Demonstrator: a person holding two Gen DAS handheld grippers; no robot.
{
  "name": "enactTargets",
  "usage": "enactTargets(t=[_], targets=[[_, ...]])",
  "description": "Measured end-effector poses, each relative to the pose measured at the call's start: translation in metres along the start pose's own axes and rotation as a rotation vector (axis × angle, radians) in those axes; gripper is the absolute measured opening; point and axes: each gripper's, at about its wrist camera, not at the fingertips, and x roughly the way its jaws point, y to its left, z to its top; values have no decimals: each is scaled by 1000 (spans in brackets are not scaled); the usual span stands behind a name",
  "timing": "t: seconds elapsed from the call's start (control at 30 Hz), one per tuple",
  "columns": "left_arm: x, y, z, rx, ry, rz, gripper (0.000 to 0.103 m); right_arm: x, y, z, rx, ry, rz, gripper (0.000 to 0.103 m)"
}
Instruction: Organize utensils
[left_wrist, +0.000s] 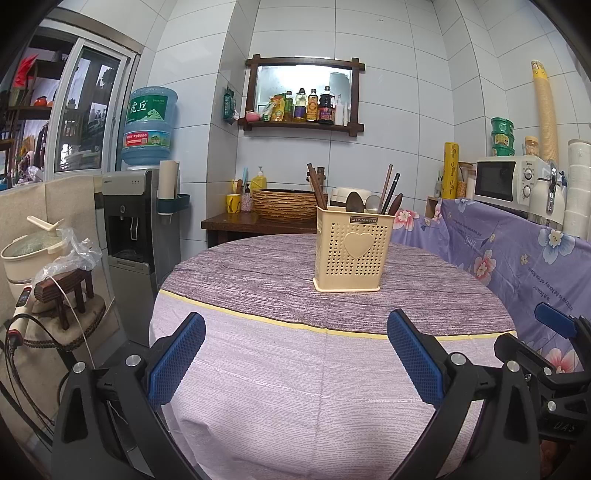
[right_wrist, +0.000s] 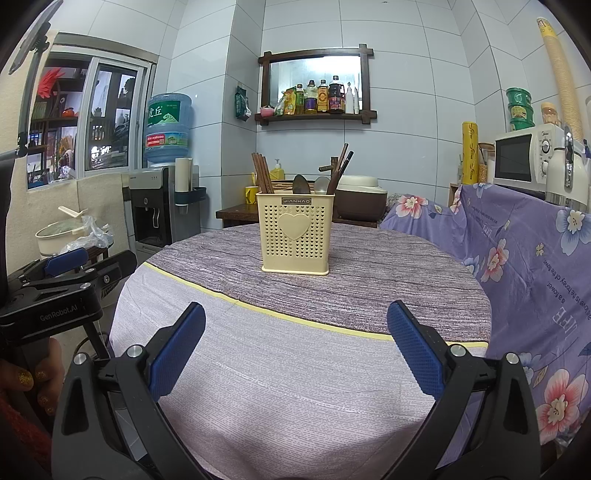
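Left wrist view: the left gripper (left_wrist: 295, 354) hovers above the round table (left_wrist: 280, 387), fingers spread wide and empty. The yellow utensil holder (left_wrist: 352, 251) stands upright farther back on the table, containing chopsticks (left_wrist: 317, 188) and spoons (left_wrist: 354, 201). Right wrist view: the right gripper (right_wrist: 295, 350) likewise has its fingers apart, empty; the utensil holder (right_wrist: 295, 236) stands ahead, well apart.

Two hand-held tools hover side by side, both pointing toward the far side of the scene. The left tool (left_wrist: 295, 354) has its blue-padded fingers (left_wrist: 177, 358) spread wide and grips nothing. The right tool (right_wrist: 295, 347) is likewise spread wide and empty. A hand (right_wrist: 31, 380) with glittery gold nails grips the left tool's handle.
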Motion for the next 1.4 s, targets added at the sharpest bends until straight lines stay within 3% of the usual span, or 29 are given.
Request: enactTargets(t=[1.4], targets=[[1,-1,-2,3,2,-4,98,2,2,-4,1,8,1,97]])
